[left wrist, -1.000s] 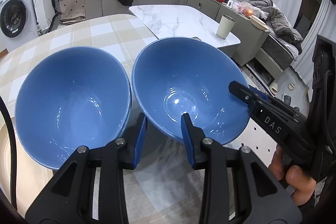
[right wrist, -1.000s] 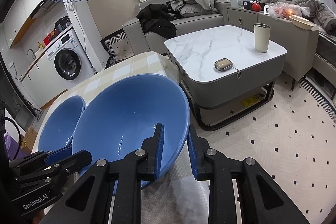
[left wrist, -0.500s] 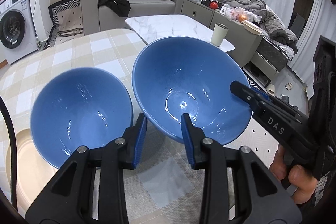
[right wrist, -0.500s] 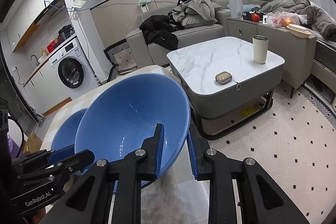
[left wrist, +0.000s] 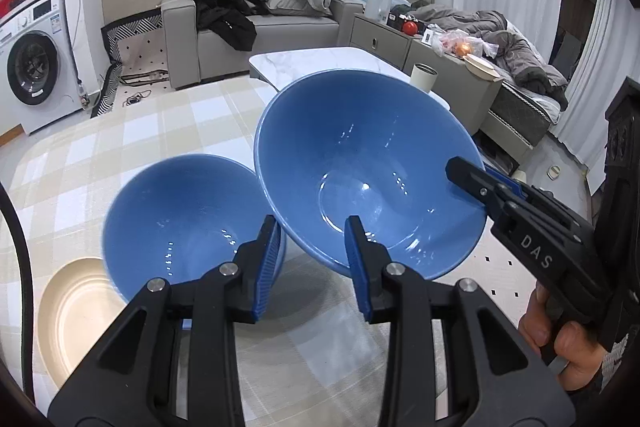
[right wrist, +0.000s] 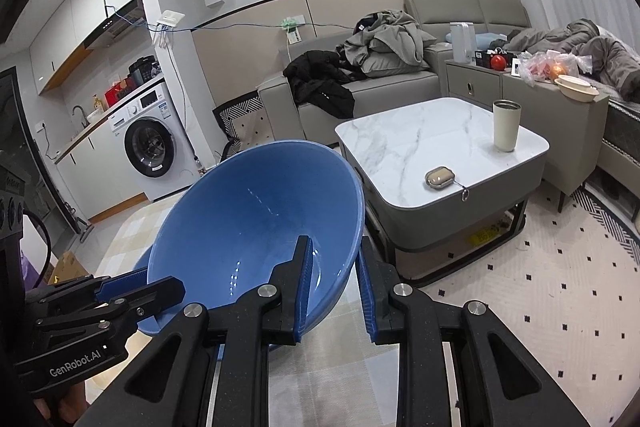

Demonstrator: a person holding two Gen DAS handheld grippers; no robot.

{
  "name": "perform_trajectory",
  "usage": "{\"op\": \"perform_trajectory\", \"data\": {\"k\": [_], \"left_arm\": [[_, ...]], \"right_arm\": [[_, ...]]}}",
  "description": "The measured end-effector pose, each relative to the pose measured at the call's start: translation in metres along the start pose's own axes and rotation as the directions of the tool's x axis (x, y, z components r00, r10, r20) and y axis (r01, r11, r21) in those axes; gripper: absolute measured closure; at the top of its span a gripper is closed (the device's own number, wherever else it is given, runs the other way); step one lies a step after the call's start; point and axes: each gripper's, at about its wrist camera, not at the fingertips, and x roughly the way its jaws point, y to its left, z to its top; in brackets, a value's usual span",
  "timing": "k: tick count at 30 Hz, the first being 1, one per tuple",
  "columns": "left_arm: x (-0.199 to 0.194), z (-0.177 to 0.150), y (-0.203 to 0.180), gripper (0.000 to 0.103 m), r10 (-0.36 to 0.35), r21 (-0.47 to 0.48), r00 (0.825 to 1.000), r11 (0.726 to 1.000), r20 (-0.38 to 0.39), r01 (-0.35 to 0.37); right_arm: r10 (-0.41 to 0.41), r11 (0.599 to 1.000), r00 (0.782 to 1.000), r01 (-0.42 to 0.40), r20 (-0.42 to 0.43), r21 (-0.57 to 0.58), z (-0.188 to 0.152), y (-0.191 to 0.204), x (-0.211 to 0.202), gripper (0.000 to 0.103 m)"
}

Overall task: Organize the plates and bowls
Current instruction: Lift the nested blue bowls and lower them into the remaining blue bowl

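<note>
On the checked bench (left wrist: 168, 119), in the left wrist view, sits a small blue bowl (left wrist: 180, 223) with a cream plate (left wrist: 76, 311) just beside it on the left. The left gripper (left wrist: 310, 263) has its jaws closed on the near rim of a big blue bowl (left wrist: 368, 179). One blue pad is inside the bowl and one is under it. The big bowl is tilted and held up above the bench, right next to the small bowl. The right gripper (left wrist: 476, 179) reaches in from the right and pinches the far-right rim of the same bowl. A hand (left wrist: 560, 347) holds that gripper.

In the right wrist view, the right gripper (right wrist: 334, 287) has its jaws closed on the rim of the big blue bowl (right wrist: 248, 223), one pad inside and one outside. The bowl leans up toward the camera. The left gripper (right wrist: 132, 291) grips the bowl's rim at the lower left. A bit of the small blue bowl (right wrist: 142, 263) peeks out under the big one. Beyond is a marble coffee table (right wrist: 420, 139) with a cup (right wrist: 506, 125) on it.
</note>
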Motion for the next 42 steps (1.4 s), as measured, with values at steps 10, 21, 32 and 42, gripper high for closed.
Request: {"op": "perform_trajectory", "data": {"k": [10, 21, 32, 42], "left_arm": [[-0.03, 0.002, 0.014, 0.073, 0.024, -0.006, 0.999, 1.0, 0.025, -0.024], [-0.054, 0.0, 0.035, 0.073, 0.052, -0.021, 0.997, 0.998, 0.048, -0.051], [-0.067, -0.003, 0.056, 0.073, 0.088, -0.047, 0.995, 0.995, 0.052, -0.085], [-0.068, -0.006, 0.069, 0.073, 0.111, -0.076, 0.993, 0.991, 0.043, -0.107]], "right_arm": [[0.025, 0.999, 0.999, -0.025, 0.026, -0.023, 0.003, 0.023, -0.005, 0.08], [0.057, 0.998, 0.998, -0.055, 0.036, -0.036, 0.003, 0.045, -0.003, 0.08], [0.09, 0.994, 0.995, -0.088, 0.035, -0.058, -0.002, 0.07, 0.005, 0.079], [0.11, 0.991, 0.994, -0.108, 0.023, -0.079, -0.007, 0.087, 0.017, 0.078]]}}
